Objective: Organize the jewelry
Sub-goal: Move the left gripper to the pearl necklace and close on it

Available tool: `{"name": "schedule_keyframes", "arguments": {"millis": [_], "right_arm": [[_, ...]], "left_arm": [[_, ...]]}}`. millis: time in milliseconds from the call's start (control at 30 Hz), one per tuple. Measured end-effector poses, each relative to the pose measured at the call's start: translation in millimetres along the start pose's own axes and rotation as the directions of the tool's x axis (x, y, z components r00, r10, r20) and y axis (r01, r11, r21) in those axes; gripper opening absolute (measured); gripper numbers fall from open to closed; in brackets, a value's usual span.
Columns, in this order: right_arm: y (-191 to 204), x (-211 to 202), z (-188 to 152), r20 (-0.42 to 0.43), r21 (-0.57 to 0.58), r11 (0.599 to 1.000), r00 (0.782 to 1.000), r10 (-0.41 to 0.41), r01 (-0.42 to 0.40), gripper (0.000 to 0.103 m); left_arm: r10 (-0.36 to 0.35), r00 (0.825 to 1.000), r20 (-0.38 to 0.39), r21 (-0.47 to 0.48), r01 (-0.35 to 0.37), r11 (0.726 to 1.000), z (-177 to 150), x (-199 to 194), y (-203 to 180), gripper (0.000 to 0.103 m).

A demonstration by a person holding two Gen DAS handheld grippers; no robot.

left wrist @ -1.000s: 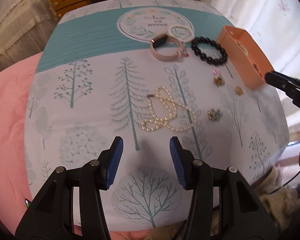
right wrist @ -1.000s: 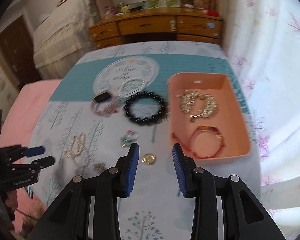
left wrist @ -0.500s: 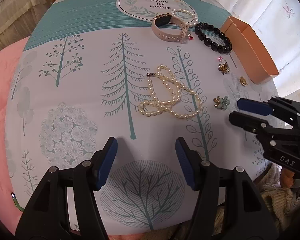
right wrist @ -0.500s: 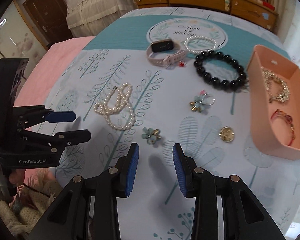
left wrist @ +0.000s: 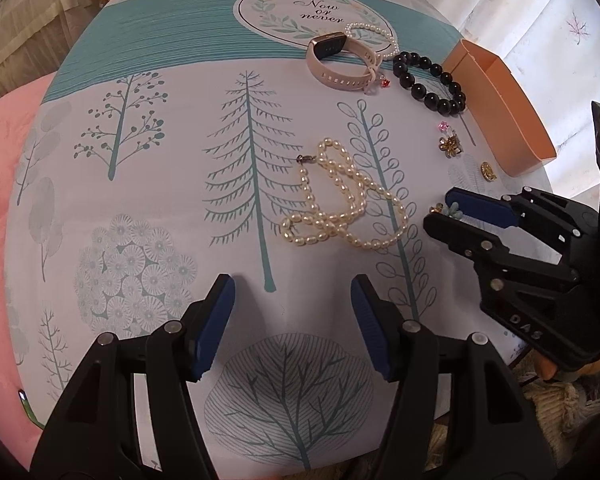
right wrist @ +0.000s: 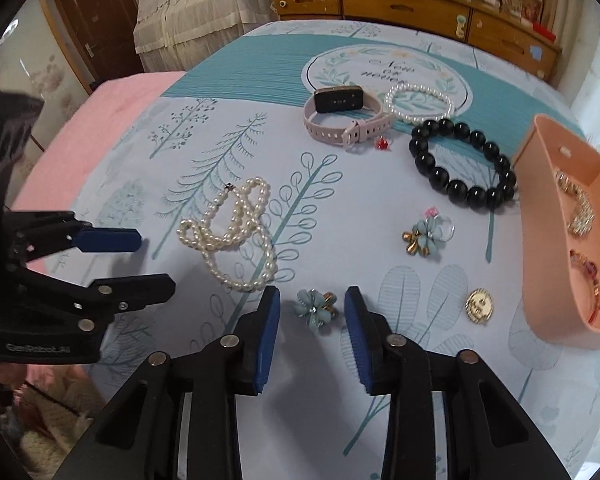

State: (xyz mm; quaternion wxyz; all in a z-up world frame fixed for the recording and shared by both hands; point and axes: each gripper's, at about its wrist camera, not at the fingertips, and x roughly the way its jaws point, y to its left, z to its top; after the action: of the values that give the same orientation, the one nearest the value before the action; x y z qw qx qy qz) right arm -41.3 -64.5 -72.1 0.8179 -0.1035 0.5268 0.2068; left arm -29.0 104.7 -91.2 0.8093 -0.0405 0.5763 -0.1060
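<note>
On tree-print tablecloth (right wrist: 148, 168), right gripper (right wrist: 313, 309) spread wide around blue-petalled, gold-beaded flower brooch (right wrist: 315, 306), beside tangled cream pearl necklace (right wrist: 236, 232); left gripper (left wrist: 292, 316) likewise parted, empty.

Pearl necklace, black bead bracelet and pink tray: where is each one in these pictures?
pearl necklace (left wrist: 342, 204): left wrist view, on the tangled loops in its middle.
black bead bracelet (right wrist: 458, 190): right wrist view, on a near bead.
pink tray (right wrist: 548, 280): right wrist view, on its near outer wall.
</note>
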Motion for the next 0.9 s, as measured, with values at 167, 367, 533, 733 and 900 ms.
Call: {"name": "schedule_keyframes", "arguments": {"millis": [167, 367, 533, 733, 900], "right_arm": [[3.4, -2.0, -4.7, 0.021, -0.043, 0.998, 0.999, -0.039, 0.040, 0.021], [-9.1, -7.7, -11.4, 0.024, 0.007, 1.000, 1.000, 0.003, -0.003, 0.020], [-11.8, -9.7, -13.6, 0.029, 0.019, 1.000, 0.999, 0.015, -0.015, 0.020], [-17.9, -9.0, -13.1, 0.032, 0.056, 0.997, 0.998, 0.054, -0.055, 0.020], [-27.3, -10.2, -14.1, 0.041, 0.099, 0.992, 0.997, 0.069, -0.073, 0.020]], "left_arm": [[-0.027, 1.000, 0.001, 0.034, 0.027, 0.999, 10.2, 1.9, -6.6, 0.058], [-0.034, 0.999, -0.008, 0.111, 0.035, 0.993, 29.4, 12.2, -13.8, 0.058], [-0.030, 1.000, -0.007, 0.132, 0.030, 0.991, 38.9, 16.5, -16.2, 0.058], [0.033, 0.999, -0.025, 0.180, -0.028, 0.983, 41.6, 20.9, -29.5, 0.058], [0.055, 0.996, -0.071, 0.194, -0.040, 0.980, 50.7, 23.4, -33.5, 0.057]]}}
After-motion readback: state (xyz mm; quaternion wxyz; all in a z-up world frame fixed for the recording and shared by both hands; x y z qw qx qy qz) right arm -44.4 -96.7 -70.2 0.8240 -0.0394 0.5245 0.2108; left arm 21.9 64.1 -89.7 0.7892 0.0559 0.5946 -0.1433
